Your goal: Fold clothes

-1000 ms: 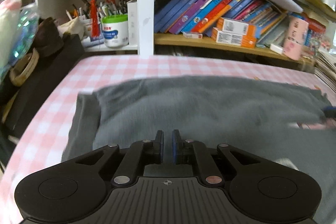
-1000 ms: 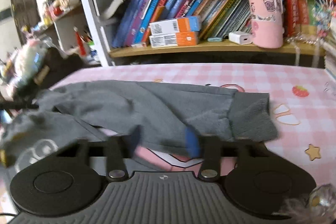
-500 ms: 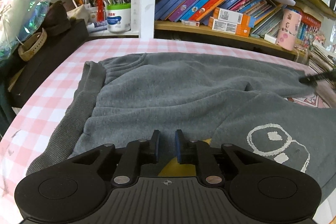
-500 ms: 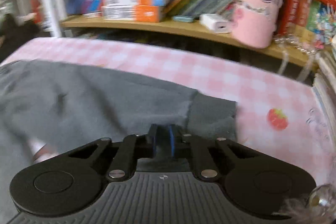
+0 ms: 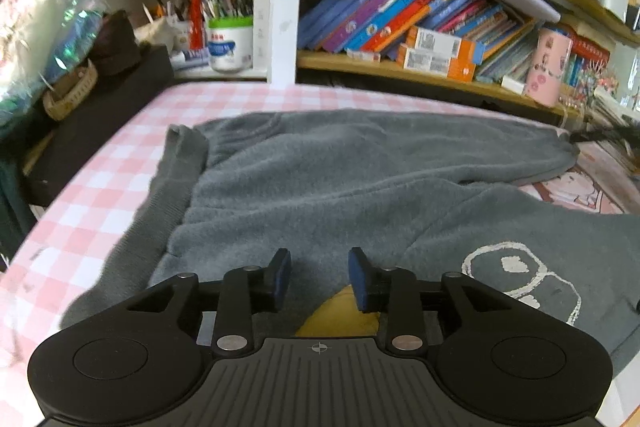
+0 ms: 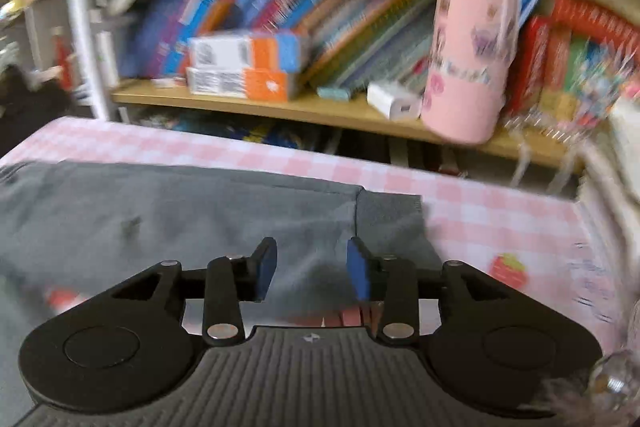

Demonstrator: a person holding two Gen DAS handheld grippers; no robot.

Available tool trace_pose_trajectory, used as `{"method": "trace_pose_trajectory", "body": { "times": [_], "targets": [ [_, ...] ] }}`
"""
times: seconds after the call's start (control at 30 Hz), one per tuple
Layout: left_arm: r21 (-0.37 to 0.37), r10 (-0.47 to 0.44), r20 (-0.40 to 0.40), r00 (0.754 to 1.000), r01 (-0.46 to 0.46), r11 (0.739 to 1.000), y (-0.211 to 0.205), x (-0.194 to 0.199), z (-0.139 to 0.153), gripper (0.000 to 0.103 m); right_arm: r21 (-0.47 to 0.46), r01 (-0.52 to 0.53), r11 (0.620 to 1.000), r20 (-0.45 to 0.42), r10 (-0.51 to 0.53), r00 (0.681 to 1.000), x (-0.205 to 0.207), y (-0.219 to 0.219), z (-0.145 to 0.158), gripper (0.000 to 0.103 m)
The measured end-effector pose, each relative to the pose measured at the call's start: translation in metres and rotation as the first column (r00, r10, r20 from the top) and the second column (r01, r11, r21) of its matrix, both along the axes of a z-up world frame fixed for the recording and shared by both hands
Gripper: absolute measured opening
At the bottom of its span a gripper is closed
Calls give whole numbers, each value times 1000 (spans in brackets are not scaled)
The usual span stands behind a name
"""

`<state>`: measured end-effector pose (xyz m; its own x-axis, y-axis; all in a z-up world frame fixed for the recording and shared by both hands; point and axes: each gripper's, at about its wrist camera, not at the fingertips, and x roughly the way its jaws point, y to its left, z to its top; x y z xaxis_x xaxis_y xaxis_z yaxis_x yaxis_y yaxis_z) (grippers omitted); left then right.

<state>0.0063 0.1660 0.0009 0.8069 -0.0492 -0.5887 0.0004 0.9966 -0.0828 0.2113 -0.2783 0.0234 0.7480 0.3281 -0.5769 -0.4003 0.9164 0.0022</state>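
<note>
Two grippers were noted, each with its jaws parted and nothing between them. The left gripper (image 5: 319, 277) was held low over the grey sweatshirt (image 5: 360, 179), near its ribbed hem (image 5: 168, 195) at 9 o'clock of the view; a yellow patch (image 5: 340, 319) showed just below the fingertips. The right gripper (image 6: 311, 269) was held over one sleeve, with the ribbed cuff (image 6: 390, 223) at 1 o'clock of the jaws. The garment was found spread across the pink checked tablecloth (image 5: 100, 187), the sleeve laid along the far edge of the body and a white outline print (image 5: 520, 275) exposed at 3 o'clock in the left view. The step in hand was judged to be a release, or a pause between grips, with the sleeve laid against the body; the frames did not settle whether further folds had been made. Since the cloth remained broadly spread, the fold was judged incomplete. Any next move would call for a fresh grip on an edge, taken with both jaws closed on fabric only and not on the tablecloth beneath. As to writing, barcoded orange boxes (image 5: 440, 53), a pink cup (image 5: 548, 71) with stickers, and a white tub (image 5: 230, 43) were observed on the shelf; no lettering could be read, the right view being blurred.
</note>
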Motion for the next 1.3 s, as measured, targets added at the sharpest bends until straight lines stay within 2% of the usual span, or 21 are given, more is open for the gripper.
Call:
{"method": "trace_pose_trajectory", "body": {
  "times": [0.2, 0.37, 0.47, 0.6, 0.73, 0.97, 1.07, 1.13, 1.27, 1.3],
  "targets": [
    [-48, 67, 48, 997, -65, 997, 19, -23, 5, 32, -49, -75, 996, 93, 79, 992, -132, -17, 10, 48],
    [-98, 118, 19, 993, -116, 988, 34, -29, -6, 32, -155, -51, 987, 68, 62, 996, -184, -18, -14, 49],
    [-112, 129, 11, 992, -127, 986, 38, -32, -11, 32, -206, -19, 978, 15, 22, 1000, -193, -21, -34, 48],
    [-130, 133, 2, 991, -131, 983, 47, -28, -15, 32, -132, 25, 991, -26, -29, 999, -209, -44, -36, 52],
    [-126, 153, -7, 988, -153, 980, 53, -20, -14, 32, -105, 53, 993, -52, -59, 997, -225, -57, -36, 54],
    [-147, 177, 24, 984, -171, 974, 57, -29, -9, 32, -119, 74, 990, -32, -78, 996, -238, -54, -35, 54],
    [-159, 193, 28, 981, -186, 970, 63, -32, -10, 30, -126, 59, 990, 31, -56, 998, -243, -46, -29, 57],
    [-176, 206, 20, 978, -200, 964, 70, -30, -14, 26, -97, 30, 995, 54, -25, 998, -244, -40, -25, 61],
    [-217, 236, 1, 972, -230, 949, 84, -24, -21, 5, -75, -3, 997, 62, 8, 998, -239, -25, -24, 63],
    [-234, 246, -7, 969, -241, 942, 89, -19, -21, 4, -74, -5, 997, 54, 9, 998, -237, -22, -26, 63]
  ]
}}
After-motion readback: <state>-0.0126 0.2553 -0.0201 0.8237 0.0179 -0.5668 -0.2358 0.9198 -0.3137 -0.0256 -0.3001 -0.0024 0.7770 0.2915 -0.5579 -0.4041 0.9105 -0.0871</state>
